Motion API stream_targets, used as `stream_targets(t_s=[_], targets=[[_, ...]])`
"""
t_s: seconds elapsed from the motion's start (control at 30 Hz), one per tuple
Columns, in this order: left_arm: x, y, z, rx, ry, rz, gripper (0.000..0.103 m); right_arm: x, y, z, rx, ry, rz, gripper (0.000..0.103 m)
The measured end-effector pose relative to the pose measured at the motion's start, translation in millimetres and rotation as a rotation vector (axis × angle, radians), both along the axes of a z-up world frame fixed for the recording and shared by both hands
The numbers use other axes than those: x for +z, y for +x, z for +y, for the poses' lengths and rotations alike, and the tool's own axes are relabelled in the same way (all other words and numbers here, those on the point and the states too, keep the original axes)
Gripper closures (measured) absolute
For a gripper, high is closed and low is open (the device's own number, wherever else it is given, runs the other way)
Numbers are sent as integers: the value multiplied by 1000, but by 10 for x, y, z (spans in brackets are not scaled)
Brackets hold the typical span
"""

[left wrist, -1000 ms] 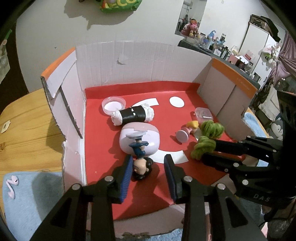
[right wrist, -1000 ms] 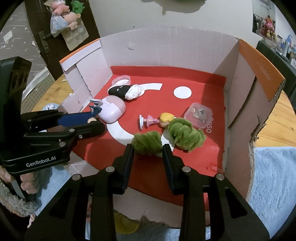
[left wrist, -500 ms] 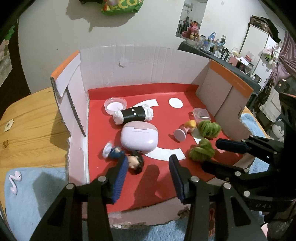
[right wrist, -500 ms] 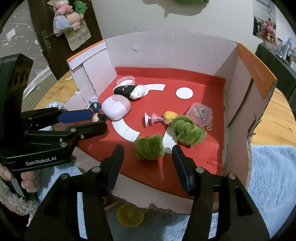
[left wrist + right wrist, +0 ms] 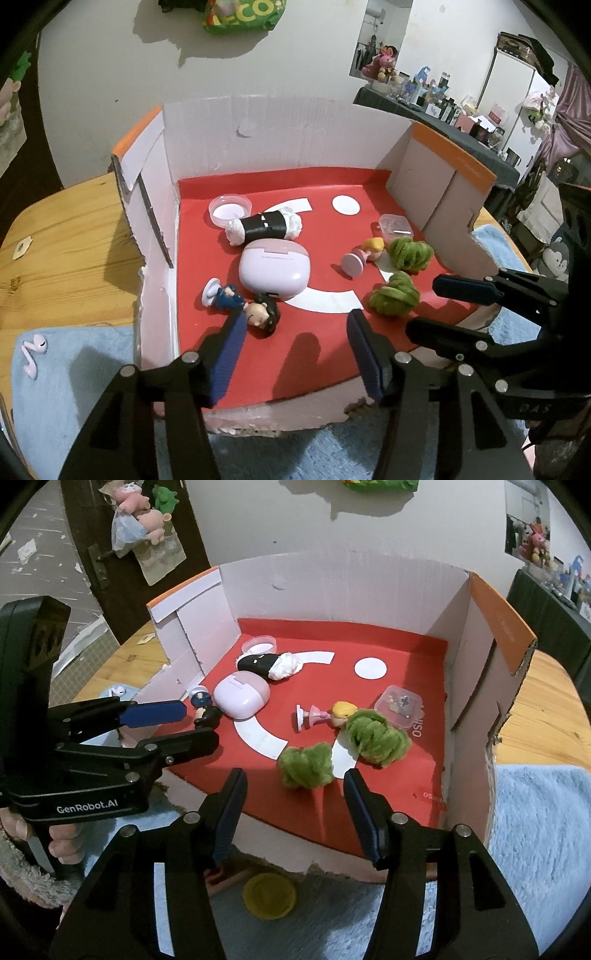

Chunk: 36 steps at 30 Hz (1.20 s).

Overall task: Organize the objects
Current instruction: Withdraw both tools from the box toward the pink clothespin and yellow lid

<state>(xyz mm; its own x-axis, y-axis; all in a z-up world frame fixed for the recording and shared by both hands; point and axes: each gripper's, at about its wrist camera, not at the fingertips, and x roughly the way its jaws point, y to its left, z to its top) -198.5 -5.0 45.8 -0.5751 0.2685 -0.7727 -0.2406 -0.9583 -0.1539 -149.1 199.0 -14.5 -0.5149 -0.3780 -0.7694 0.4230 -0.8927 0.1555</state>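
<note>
A cardboard box (image 5: 258, 129) with a red floor (image 5: 402, 657) holds the objects. A dark-haired boy figurine (image 5: 243, 304) lies beside a pink earbud case (image 5: 273, 267). A black-and-white plush roll (image 5: 264, 227), a blonde doll (image 5: 325, 713) and two green yarn balls, one nearer (image 5: 306, 765) and one farther (image 5: 376, 735), lie inside. My left gripper (image 5: 295, 325) is open and empty above the box's front edge, just in front of the figurine. My right gripper (image 5: 295, 786) is open and empty in front of the nearer yarn ball.
A clear round lid (image 5: 229, 211) and a small clear container (image 5: 395, 226) sit in the box. A pink earbud (image 5: 33, 354) lies on the blue towel (image 5: 66, 369) left of the box. A yellow lid (image 5: 269, 895) lies on the towel below the box front.
Both grippers opened and pulled back toward the box front. The left let go of the boy figurine, which now lies beside the pink case. The right let go of the nearer yarn ball.
</note>
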Motion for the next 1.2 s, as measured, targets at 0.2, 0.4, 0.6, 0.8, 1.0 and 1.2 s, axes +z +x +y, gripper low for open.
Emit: stream_targets(t_s=[0.2, 0.4, 0.6, 0.8, 1.0, 1.2], targets=[[26, 22, 2, 3, 1, 3, 44, 28, 47, -13, 8, -3, 9, 44], [-2, 55, -22, 15, -5, -3, 44, 27, 75, -18, 9, 5, 14, 44], [-51, 84, -79, 30, -12, -20, 43, 22, 96, -20, 14, 15, 10, 44], [-80, 197, -53, 27, -29, -19, 44, -12, 110, 1, 20, 29, 8, 43], [-53, 302, -53, 25, -25, -10, 43, -4, 137, 48, 21, 42, 14, 42], [63, 393, 12, 11, -17, 24, 36, 109, 206, 88, 27, 8, 40, 35]])
